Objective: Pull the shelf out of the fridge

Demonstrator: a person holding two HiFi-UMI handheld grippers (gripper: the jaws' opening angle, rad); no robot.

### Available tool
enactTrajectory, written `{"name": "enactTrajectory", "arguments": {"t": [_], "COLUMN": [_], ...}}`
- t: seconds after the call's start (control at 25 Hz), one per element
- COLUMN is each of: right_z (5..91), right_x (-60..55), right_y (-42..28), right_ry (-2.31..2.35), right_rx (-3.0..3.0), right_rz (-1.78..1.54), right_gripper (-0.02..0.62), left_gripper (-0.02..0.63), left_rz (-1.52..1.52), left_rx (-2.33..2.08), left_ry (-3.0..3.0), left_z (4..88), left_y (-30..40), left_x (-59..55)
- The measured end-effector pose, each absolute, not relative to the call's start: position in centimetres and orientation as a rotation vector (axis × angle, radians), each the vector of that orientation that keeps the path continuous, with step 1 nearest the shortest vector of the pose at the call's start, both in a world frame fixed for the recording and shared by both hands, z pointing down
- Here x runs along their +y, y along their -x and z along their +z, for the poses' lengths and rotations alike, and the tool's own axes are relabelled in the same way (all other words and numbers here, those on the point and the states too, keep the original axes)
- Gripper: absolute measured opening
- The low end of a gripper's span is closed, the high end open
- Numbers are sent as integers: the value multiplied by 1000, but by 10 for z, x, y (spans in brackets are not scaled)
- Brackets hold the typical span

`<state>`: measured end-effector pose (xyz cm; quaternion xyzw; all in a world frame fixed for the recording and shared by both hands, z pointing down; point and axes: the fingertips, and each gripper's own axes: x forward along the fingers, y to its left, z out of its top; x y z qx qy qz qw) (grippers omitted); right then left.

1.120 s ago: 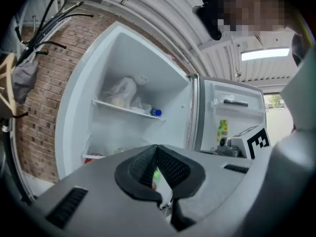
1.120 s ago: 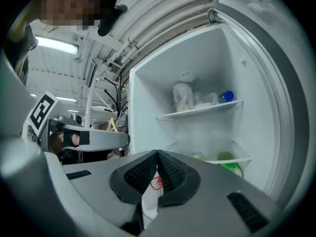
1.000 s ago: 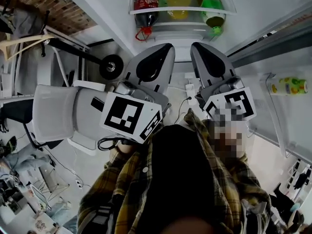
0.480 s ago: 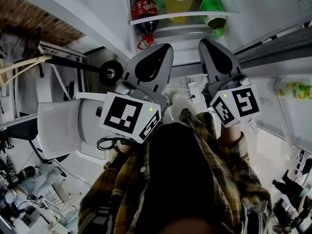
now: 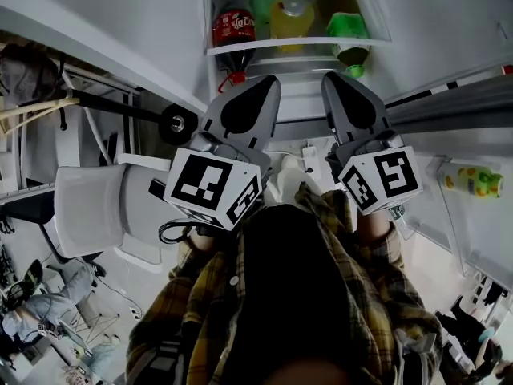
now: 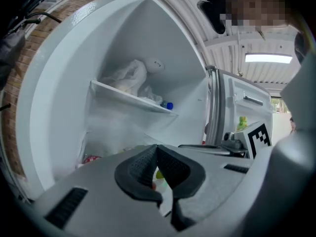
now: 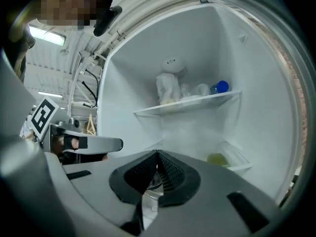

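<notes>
1. Nearest in the head view is the person's plaid shirt (image 5: 353, 295), with the marker cubes of both grippers just beyond it
2. The left gripper (image 5: 271, 81) points into the open fridge (image 6: 64, 93); its own view shows its jaws pressed together at the tips with nothing held between them
3. The right gripper (image 5: 330, 77) lies just beside it on the right, pointing the same way; its jaws also meet at the tips and hold nothing
4. Just beyond both tips is the shelf (image 5: 288, 45), still set inside the fridge, its white front edge facing the grippers; whether either tip touches it cannot be told
5. On that shelf stand a red-labelled bottle (image 5: 232, 29) at the left, a yellow bottle (image 5: 292, 18) in the middle and a green bottle (image 5: 346, 29) at the right
6. Farther in, an upper shelf (image 7: 197, 101) carries a white bag (image 7: 168, 88) and a blue cap (image 7: 222, 87)
7. Off to the left stands a white chair (image 5: 92, 207); at the right the fridge door (image 5: 481, 223) holds a small yellow-green bottle (image 5: 473, 180)
</notes>
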<state>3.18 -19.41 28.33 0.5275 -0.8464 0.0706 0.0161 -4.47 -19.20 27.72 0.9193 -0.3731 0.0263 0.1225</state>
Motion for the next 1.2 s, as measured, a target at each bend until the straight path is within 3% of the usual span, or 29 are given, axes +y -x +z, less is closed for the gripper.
{"name": "enactTrajectory", "arguments": {"t": [0.52, 1.2], "right_z": [297, 332], "right_x": [-232, -261], "right_y": [-61, -66], "right_ry": [-1465, -1517], "right_rx": [-2720, -2697], "right_rz": [241, 527], "right_gripper": [17, 20], "left_gripper": [0, 0], "left_rz": [76, 95], "left_rx": [-1191, -1137], "left_ry": [-2616, -2540], "left_z": [294, 323], "left_y": [-6, -4], "left_x": [-230, -261]}}
